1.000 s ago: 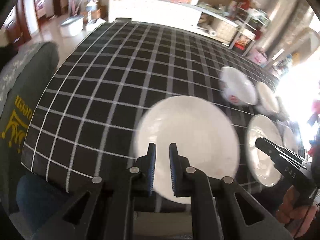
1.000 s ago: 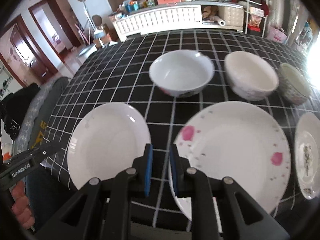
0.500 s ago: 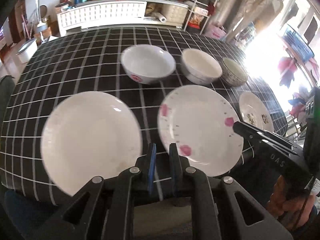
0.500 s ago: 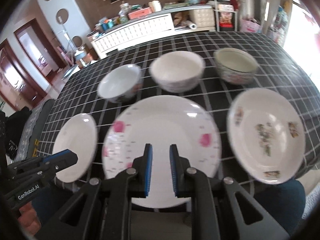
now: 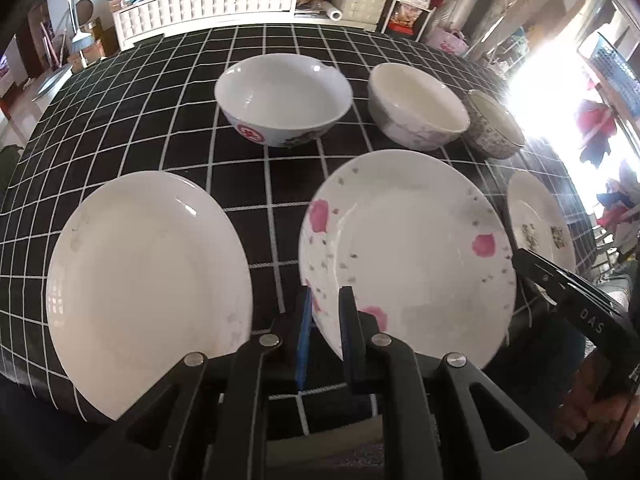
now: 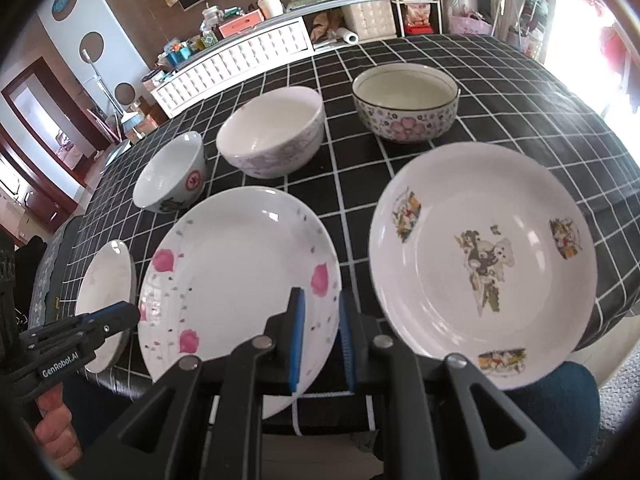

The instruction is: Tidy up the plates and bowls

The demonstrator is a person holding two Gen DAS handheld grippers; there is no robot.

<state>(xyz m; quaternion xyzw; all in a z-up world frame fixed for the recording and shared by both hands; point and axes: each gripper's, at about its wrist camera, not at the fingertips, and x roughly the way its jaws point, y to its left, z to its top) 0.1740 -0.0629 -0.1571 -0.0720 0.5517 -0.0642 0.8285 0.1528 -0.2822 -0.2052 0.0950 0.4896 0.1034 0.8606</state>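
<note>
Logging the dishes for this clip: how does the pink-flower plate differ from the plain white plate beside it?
The pink-flower plate carries pink blossoms and grey specks; the plain white plate has no print. The flowered one lies in the middle of the plate row, the plain one at the left end. Both rest flat on the checked cloth, ungripped.

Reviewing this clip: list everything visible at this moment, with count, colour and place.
Plain white round plate: one, white, near row, far left.
White plate with pink petals: one, near row, middle.
White plate with cartoon prints: one, near row, right.
White bowl with red emblem: one, back row, left.
White bowl with faint grey pattern: one, back row, middle.
Floral bowl with pink flower: one, back row, right.
Black tablecloth with white grid: one, covers the table.
White cabinet: one, behind the table.
Left hand-held gripper: black, blue pads, narrow gap, holding nothing.
Right hand-held gripper: same, holding nothing.
</note>
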